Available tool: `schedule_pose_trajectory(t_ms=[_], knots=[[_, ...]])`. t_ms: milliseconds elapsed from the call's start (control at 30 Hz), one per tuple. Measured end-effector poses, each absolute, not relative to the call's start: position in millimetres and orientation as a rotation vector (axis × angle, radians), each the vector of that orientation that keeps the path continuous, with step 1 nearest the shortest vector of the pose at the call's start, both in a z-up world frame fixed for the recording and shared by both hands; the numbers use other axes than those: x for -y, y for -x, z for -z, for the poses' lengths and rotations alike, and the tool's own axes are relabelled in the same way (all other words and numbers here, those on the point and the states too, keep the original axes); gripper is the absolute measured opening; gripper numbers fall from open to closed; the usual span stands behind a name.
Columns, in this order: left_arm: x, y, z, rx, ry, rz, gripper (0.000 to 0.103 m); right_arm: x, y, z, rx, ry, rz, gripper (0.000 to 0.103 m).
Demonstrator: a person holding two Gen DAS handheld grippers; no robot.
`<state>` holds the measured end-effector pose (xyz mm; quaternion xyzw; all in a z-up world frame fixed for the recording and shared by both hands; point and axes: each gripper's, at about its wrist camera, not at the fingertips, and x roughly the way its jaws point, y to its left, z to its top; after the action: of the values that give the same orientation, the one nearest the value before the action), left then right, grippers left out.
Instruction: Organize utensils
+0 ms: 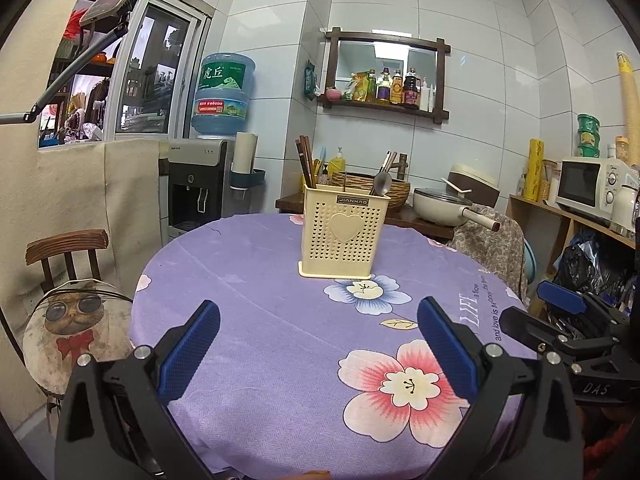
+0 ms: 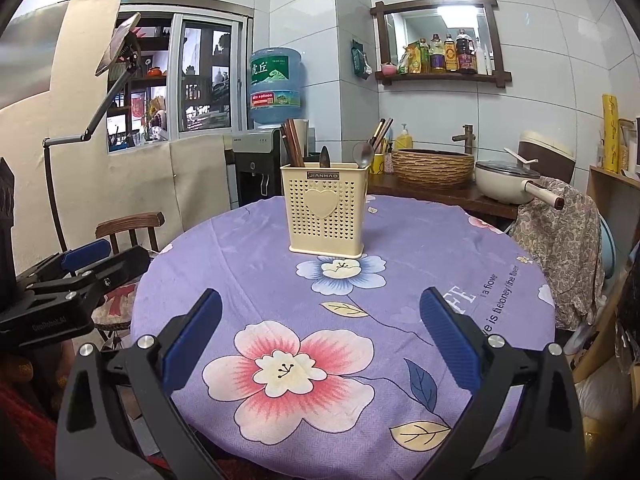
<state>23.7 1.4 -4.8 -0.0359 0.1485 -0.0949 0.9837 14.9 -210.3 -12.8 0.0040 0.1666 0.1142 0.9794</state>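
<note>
A cream perforated utensil holder [image 1: 343, 234] [image 2: 325, 210] with a heart on its front stands upright at the far middle of the round table. Brown chopsticks [image 1: 306, 162] [image 2: 292, 143] stick up from its left side, and a metal spoon [image 1: 381, 183] [image 2: 363, 155] leans at its right side. In the right wrist view a dark utensil tip [image 2: 324, 157] shows in the middle. My left gripper [image 1: 318, 318] is open above the near part of the table, holding nothing. My right gripper [image 2: 320, 310] is open too, well short of the holder. Each gripper shows at the edge of the other's view.
A purple flowered cloth [image 1: 280, 320] [image 2: 400, 240] covers the table. A wooden chair with a cat cushion [image 1: 76, 316] stands at the left. A cloth-draped chair [image 2: 560, 240] is at the right. Behind are a water dispenser [image 1: 200, 192], a woven basket [image 2: 434, 168] and a white pan [image 2: 506, 186].
</note>
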Motion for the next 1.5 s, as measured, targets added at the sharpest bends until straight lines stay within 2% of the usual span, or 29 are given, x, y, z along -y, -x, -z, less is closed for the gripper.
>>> schedule_pose_trajectory(t_ms=[1500], knots=[[-3.6,-25.9,8.3,-0.319,0.053,0.198,0.097,208.6,-15.7,21.0,-0.359,-0.019,-0.227,0.098]])
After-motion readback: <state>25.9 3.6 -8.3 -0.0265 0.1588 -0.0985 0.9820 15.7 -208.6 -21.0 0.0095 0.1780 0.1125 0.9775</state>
